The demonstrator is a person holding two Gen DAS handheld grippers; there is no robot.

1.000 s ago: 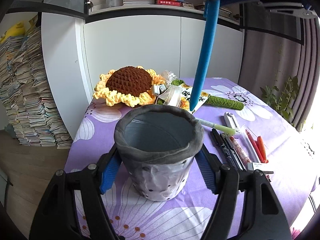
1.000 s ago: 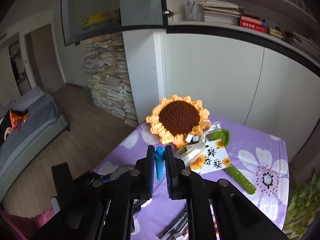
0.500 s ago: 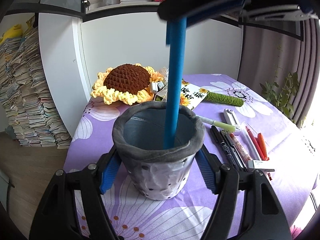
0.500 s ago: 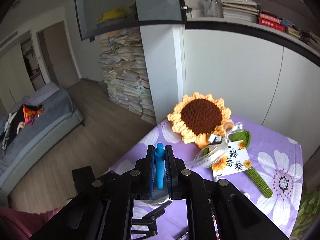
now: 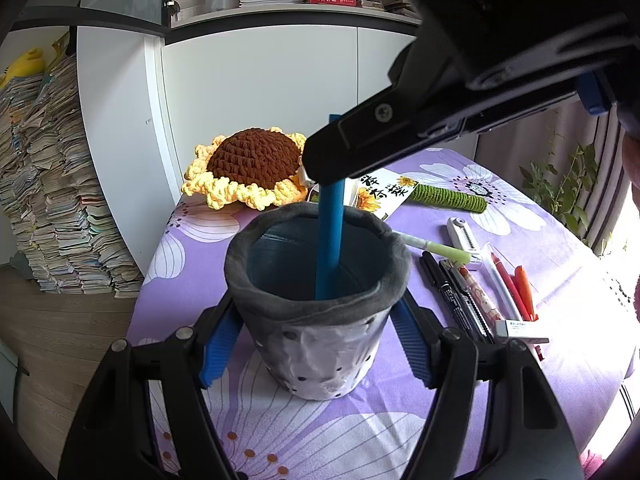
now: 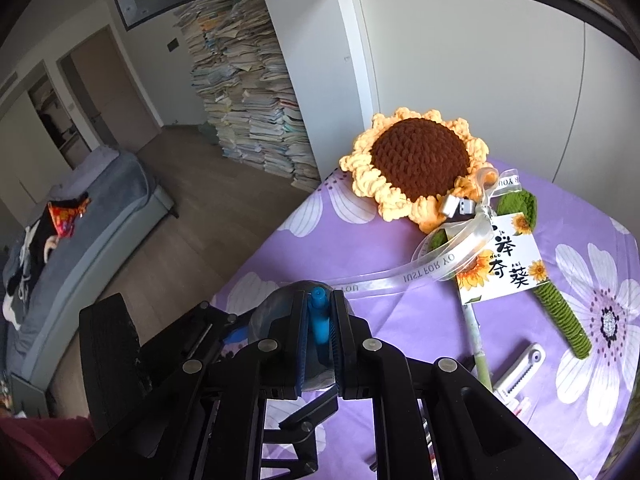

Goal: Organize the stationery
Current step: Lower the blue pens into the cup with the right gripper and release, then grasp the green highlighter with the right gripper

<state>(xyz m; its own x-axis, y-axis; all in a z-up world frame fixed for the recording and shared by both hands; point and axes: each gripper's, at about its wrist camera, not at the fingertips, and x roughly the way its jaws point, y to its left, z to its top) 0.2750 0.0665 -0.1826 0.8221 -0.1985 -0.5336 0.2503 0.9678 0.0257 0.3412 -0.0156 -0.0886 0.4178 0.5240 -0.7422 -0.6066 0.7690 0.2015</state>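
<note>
A grey-rimmed pen holder (image 5: 316,308) stands on the purple flowered tablecloth (image 5: 280,440). My left gripper (image 5: 316,344) is shut on its sides, its blue pads (image 5: 219,340) pressing the wall. A blue pen (image 5: 330,236) stands nearly upright with its lower part inside the holder. My right gripper (image 6: 319,320) is shut on the blue pen (image 6: 319,322) near its top, right above the holder's mouth (image 6: 276,312). In the left wrist view the right gripper's black body (image 5: 460,92) fills the upper right.
Several pens and markers (image 5: 472,296), a white eraser (image 5: 520,330) and a white cutter (image 5: 464,234) lie right of the holder. A crocheted sunflower (image 5: 252,164) with a card (image 6: 504,264) and green stem (image 6: 560,316) lies at the table's far side. White cupboards stand behind.
My right gripper has come down over the holder with the blue pen, whose lower part now sits deeper inside. The left gripper and holder have not moved.
</note>
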